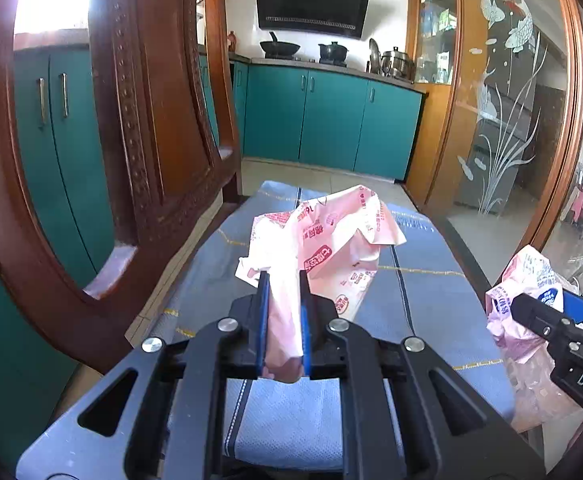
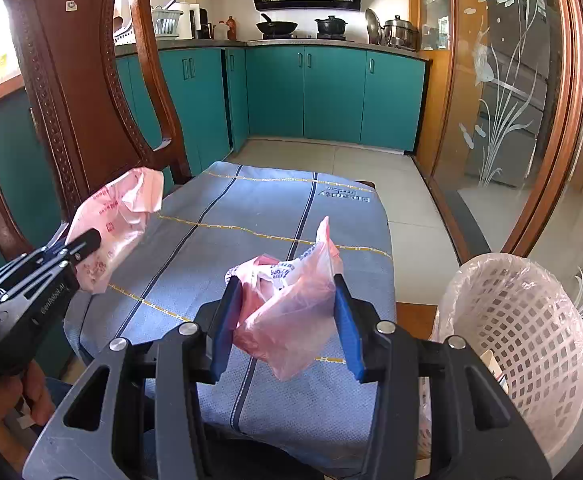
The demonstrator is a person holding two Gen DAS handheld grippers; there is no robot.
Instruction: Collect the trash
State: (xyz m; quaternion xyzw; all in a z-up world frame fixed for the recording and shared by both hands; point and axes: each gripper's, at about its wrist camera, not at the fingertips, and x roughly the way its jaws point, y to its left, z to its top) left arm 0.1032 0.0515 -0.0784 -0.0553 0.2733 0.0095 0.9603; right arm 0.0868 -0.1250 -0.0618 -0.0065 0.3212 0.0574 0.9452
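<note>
My left gripper is shut on a crumpled pink and white plastic bag with red print and holds it above the blue cloth. The same bag shows at the left of the right wrist view, with the left gripper on it. My right gripper holds a translucent pink bag with blue print between its blue pads, jaws fairly wide around it. That bag also shows at the right of the left wrist view.
A white lattice waste basket lined with a pink bag stands at the right, beside the cloth-covered seat. A carved wooden chair back rises at the left. Teal kitchen cabinets lie beyond, a glass door at the right.
</note>
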